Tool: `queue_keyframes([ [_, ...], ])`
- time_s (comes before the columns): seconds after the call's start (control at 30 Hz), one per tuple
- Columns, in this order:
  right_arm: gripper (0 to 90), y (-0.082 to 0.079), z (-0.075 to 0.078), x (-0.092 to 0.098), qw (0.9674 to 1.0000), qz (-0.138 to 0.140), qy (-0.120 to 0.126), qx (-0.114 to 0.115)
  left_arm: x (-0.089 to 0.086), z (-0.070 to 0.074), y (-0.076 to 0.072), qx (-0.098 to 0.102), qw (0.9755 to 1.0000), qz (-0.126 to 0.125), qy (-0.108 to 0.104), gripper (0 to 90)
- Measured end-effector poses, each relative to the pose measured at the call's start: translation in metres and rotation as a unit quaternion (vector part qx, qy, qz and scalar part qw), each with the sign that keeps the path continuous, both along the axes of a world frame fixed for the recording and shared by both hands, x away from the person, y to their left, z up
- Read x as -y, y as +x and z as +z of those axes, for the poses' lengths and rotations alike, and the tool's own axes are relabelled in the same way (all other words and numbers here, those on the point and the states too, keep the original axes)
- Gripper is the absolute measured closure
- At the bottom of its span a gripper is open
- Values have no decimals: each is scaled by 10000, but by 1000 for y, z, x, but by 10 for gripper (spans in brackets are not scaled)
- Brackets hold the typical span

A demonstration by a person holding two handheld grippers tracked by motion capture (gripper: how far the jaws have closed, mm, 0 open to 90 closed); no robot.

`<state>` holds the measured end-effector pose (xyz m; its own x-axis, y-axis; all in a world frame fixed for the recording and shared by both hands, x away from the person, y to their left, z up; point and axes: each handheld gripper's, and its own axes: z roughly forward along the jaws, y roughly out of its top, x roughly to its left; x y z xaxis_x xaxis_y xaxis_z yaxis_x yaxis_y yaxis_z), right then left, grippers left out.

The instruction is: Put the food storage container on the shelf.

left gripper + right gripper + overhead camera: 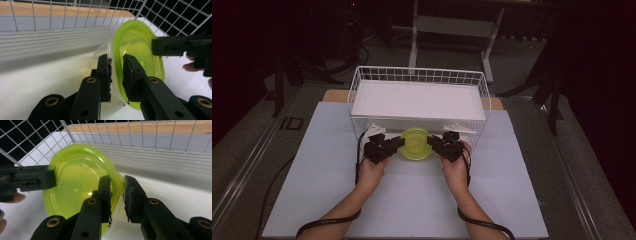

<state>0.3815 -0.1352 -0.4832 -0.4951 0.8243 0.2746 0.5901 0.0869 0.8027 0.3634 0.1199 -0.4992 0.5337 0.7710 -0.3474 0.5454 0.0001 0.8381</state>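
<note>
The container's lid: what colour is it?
Translucent lime green lid, on a clear container; clearest in the right gripper view.

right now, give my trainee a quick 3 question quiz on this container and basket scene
1. True or false: the container has a green lid.
2. Which part of the container does each gripper clamp? A) its rim B) its base C) nothing
3. What white wire thing stands just behind the container?

Key:
1. True.
2. A: the left gripper and the right gripper each have the rim between their jaws, on opposite sides.
3. The basket, on the table.
</note>
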Motion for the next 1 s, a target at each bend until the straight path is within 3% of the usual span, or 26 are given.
queue_keyframes([
  [0.2, 770, 2, 3, -3, 9999, -111, -23, -22, -2, 2, 0, -22, 10000, 74, 46, 681],
  [0.3, 697, 4, 3, -5, 9999, -141, -10, -49, 0, 3, 1, -56, 9999, 39, 118, 679],
  [0.43, 681, 5, 1, -6, 9999, -145, -44, 13, 4, 5, 2, -18, 9997, 6, 229, 658],
  [0.57, 718, 4, -1, -10, 9996, -117, -250, 107, 6, 3, 2, -17, 9995, 7, 306, 658],
  [0.73, 762, 5, -3, -11, 9983, -103, -539, 187, 5, 2, -1, -57, 9997, 26, 251, 640],
  [0.83, 762, 7, -5, -7, 9989, -236, -398, 115, 4, 3, -2, -25, 9996, 54, 283, 610],
  [1.0, 762, 7, -5, -6, 9982, -348, -470, 159, 4, 4, -2, -40, 9996, 66, 288, 594],
])
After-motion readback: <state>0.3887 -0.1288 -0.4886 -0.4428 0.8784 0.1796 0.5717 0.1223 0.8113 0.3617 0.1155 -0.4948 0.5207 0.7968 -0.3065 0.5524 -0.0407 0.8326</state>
